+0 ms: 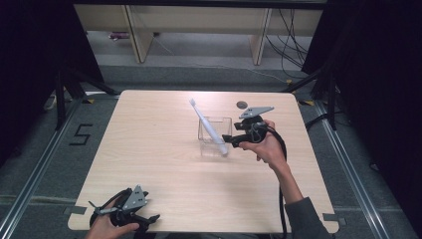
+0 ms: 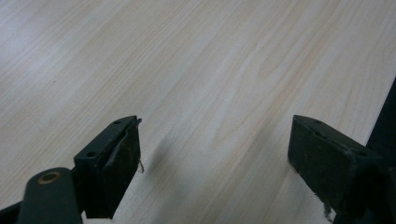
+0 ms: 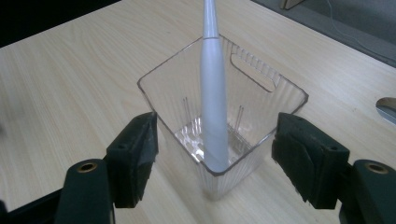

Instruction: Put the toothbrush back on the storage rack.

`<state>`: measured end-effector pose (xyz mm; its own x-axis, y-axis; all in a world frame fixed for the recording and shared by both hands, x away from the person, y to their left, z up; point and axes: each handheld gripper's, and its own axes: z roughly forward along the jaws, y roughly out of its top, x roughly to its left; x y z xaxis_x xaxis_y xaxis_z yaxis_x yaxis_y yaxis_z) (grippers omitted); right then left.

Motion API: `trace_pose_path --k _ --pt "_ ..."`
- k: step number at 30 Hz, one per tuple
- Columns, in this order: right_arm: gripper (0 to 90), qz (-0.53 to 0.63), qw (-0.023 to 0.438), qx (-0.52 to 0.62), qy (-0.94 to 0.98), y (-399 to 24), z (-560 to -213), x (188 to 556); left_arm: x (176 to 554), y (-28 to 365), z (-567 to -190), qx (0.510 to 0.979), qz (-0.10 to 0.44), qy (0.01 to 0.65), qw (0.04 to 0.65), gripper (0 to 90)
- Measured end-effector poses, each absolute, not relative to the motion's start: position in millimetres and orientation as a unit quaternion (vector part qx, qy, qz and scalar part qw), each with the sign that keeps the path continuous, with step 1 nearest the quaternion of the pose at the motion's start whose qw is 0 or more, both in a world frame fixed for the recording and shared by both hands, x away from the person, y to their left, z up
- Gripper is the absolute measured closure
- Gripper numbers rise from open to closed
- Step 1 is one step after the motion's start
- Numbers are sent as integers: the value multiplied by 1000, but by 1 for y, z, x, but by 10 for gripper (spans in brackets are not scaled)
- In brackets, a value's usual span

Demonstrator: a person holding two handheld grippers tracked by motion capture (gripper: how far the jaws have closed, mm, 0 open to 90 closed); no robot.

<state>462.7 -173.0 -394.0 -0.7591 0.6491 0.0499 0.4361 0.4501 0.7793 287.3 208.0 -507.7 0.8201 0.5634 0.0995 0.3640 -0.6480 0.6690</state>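
A clear square plastic cup [image 1: 215, 135] [image 3: 223, 107] stands right of the table's middle. A white toothbrush [image 1: 208, 127] [image 3: 213, 93] stands in it, handle end in the near corner, leaning up and to the left. My right gripper [image 1: 229, 141] [image 3: 215, 156] is open just beside the cup's right side, its jaws apart on either side of the cup's near corner without touching it. My left gripper [image 1: 149, 221] [image 2: 215, 163] rests open at the table's front left edge, with bare wood between its jaws.
A small dark round disc [image 1: 242, 104] [image 3: 387, 108] lies on the table [image 1: 159, 164] behind the cup. Wooden furniture legs and cables are on the floor beyond the far edge. Dark curtains flank both sides.
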Motion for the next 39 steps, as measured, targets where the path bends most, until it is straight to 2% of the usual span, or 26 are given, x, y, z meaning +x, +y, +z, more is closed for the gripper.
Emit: trace_pose_path --k 39 --pt "244 406 147 326 841 -201 -409 431 287 209 -507 893 148 259 336 162"
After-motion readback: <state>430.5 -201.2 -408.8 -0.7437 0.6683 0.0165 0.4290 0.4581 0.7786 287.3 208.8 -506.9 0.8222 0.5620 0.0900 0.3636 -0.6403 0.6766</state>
